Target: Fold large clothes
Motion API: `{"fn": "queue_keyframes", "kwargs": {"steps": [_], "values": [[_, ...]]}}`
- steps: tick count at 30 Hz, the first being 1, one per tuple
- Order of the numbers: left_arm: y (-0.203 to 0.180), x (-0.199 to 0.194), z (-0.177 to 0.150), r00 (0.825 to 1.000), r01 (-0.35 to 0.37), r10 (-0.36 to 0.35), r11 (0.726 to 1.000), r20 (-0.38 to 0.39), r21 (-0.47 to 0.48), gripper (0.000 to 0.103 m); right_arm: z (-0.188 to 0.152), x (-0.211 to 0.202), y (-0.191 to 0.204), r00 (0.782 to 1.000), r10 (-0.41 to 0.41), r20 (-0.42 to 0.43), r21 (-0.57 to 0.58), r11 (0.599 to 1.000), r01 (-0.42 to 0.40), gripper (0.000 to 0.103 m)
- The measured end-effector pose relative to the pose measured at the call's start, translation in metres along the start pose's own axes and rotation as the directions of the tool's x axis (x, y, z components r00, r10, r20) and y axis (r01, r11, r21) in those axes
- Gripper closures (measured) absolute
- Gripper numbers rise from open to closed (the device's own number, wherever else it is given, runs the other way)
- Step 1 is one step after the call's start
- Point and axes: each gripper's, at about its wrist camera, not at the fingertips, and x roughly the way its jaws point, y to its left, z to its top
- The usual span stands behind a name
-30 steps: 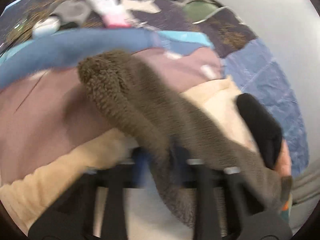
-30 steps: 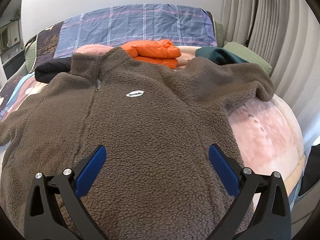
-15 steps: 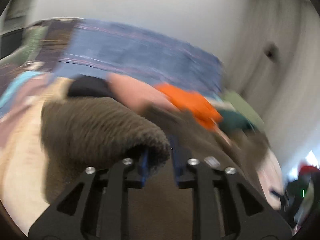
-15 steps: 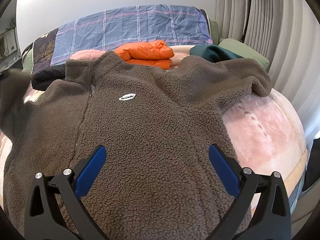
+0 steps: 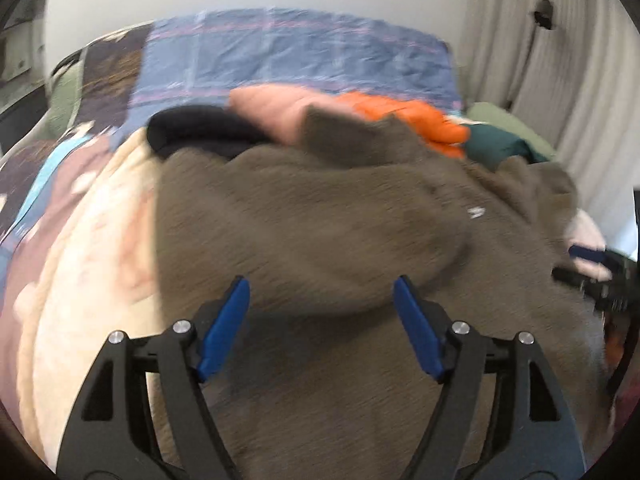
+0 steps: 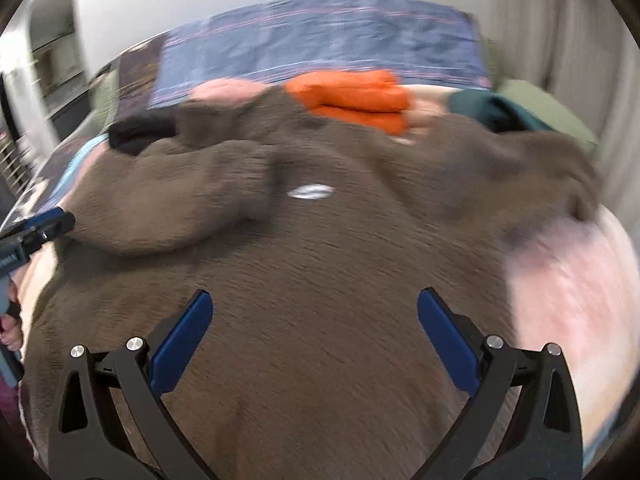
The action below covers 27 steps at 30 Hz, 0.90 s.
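A brown fleece jacket (image 6: 320, 280) lies front-up on the bed, with a white chest logo (image 6: 310, 192). Its left sleeve (image 5: 304, 240) is folded across the chest and also shows in the right wrist view (image 6: 172, 208). My left gripper (image 5: 322, 324) is open and empty just above the folded sleeve's cuff. My right gripper (image 6: 314, 340) is open and empty above the jacket's lower body. The right sleeve (image 6: 552, 168) lies stretched out toward the right. Both views are motion-blurred.
Folded clothes lie along the back: an orange jacket (image 6: 352, 98), a pink garment (image 5: 272, 110), a black one (image 5: 196, 130) and a dark green one (image 6: 488, 108). A blue plaid pillow (image 6: 320, 36) stands behind. The pale bedspread (image 5: 100, 248) shows on both sides.
My left gripper carried the left sleeve over the chest, then opened and let it go. The right gripper stayed open and shifted slightly.
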Motion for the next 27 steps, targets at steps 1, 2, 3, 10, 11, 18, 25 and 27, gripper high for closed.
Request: {"fn": "queue_keyframes", "kwargs": {"steps": [1,2,3,10,11,18,25,27], "values": [[0.010,0.000,-0.006,1.000,-0.023,0.022,1.000,-0.018,-0.015,0.026,0.012,0.014,0.001,0.999,0.042,-0.022,0.001,0.999,-0.042,0.001],[0.016,-0.002,-0.009,0.999,-0.040,0.039,0.999,-0.030,-0.022,0.025,0.020,0.025,0.003,0.996,0.074,-0.040,0.008,0.997,-0.074,0.001],[0.023,-0.001,-0.014,0.997,-0.066,0.065,0.997,-0.047,-0.029,0.024,0.029,0.037,0.003,0.993,0.102,-0.059,0.023,0.995,-0.101,0.001],[0.065,0.015,-0.031,0.960,-0.262,0.254,0.963,-0.117,-0.062,0.023,0.083,0.123,0.015,0.970,0.183,-0.161,0.114,0.980,-0.165,0.029],[0.070,0.017,-0.032,0.954,-0.285,0.276,0.956,-0.120,-0.065,0.023,0.085,0.131,0.018,0.963,0.196,-0.183,0.126,0.976,-0.175,0.065],[0.108,0.017,-0.036,0.934,-0.349,0.328,0.923,-0.145,-0.164,0.022,0.100,0.047,0.037,0.984,0.168,0.050,0.025,0.985,-0.170,0.088],[0.078,0.009,-0.042,0.947,-0.306,0.299,0.951,-0.116,-0.041,0.022,0.073,0.053,-0.020,0.998,-0.042,-0.044,0.054,0.998,0.044,0.083],[0.076,0.007,-0.041,0.945,-0.310,0.304,0.950,-0.120,-0.034,0.022,0.056,0.069,-0.041,0.993,-0.030,-0.110,0.114,0.993,0.043,0.078]]}}
